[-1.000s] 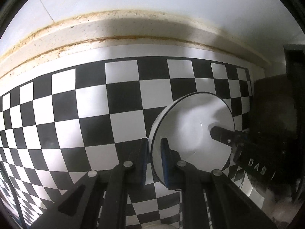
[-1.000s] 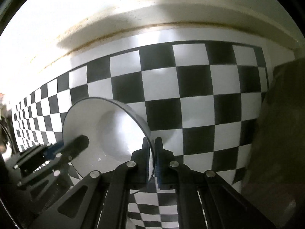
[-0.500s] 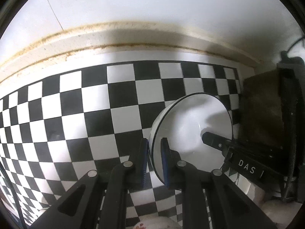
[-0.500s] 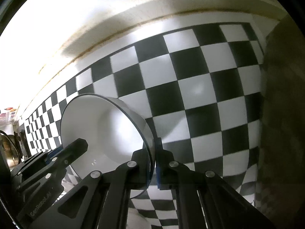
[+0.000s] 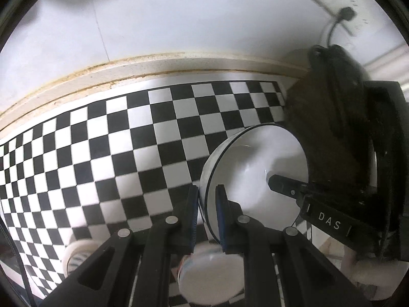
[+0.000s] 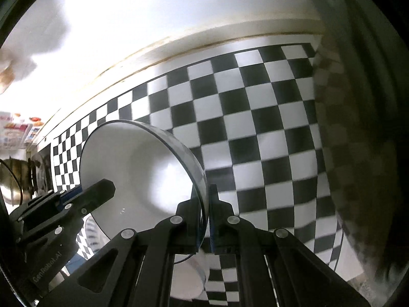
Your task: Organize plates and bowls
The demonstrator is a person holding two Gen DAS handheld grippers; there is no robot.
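Note:
A white bowl with a thin dark rim [image 5: 255, 168] is held in the air above the checkered counter by both grippers at once. My left gripper [image 5: 207, 212] is shut on the bowl's left rim. My right gripper [image 6: 205, 220] is shut on the opposite rim; the bowl also shows in the right wrist view [image 6: 138, 176]. Each gripper's fingers appear inside the other's view, reaching over the bowl's mouth. Below the bowl stand smaller white dishes [image 5: 209, 278], partly hidden by the fingers.
A black-and-white checkered cloth [image 5: 127, 153] covers the counter up to a stained white wall ledge [image 5: 153, 69]. A dark bulky object [image 5: 340, 117] stands at the right. A small patterned cup [image 5: 76, 255] sits low left. A metal pot [image 6: 12, 179] is far left.
Both grippers have lifted the bowl higher and pulled back from the wall. More of the wall and the dishes below the bowl have come into view.

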